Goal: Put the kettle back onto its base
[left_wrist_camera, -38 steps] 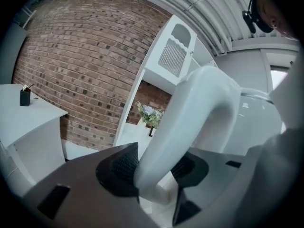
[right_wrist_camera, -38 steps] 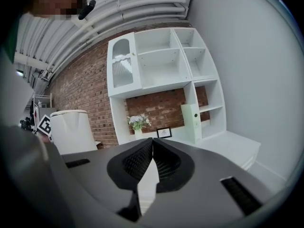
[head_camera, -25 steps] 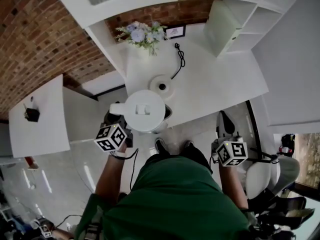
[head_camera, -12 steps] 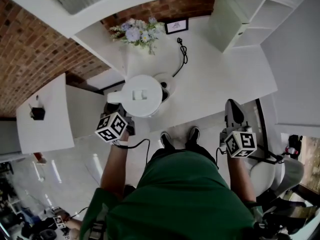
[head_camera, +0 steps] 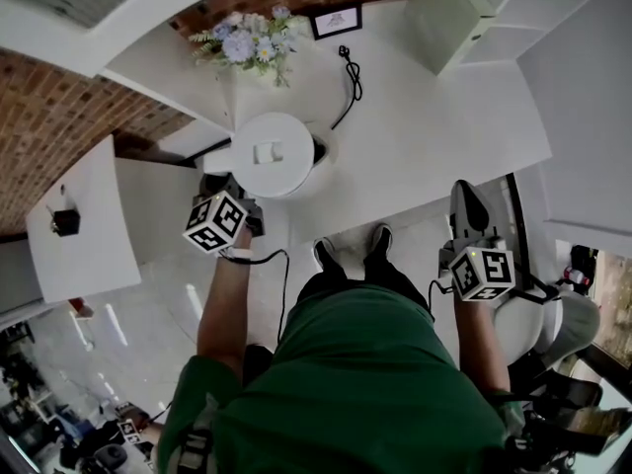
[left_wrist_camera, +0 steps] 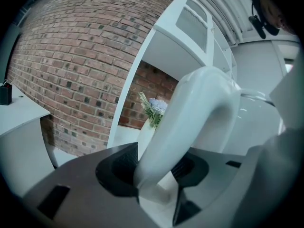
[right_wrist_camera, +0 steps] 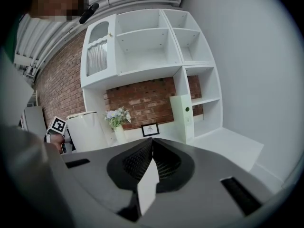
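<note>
Gripping: your left gripper [left_wrist_camera: 154,170] is clamped on the kettle [head_camera: 272,154] by its handle [left_wrist_camera: 199,108].
Kettle: right ahead of that gripper, over the table [head_camera: 425,136].
Your right gripper [right_wrist_camera: 151,163]: jaws together, holding nothing.

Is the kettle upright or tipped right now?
Upright. The head view looks straight down on the kettle's round lid, and the right gripper view shows its body standing straight. The left tool grips its handle.

White kettle [head_camera: 269,154] covers nearly all of its base [head_camera: 319,153] on the counter [head_camera: 425,136], handle toward the left gripper [head_camera: 219,188]. The right gripper [head_camera: 464,205] hangs well right, off the counter's near edge. 1 flower vase [head_camera: 240,39] stands far.
</note>
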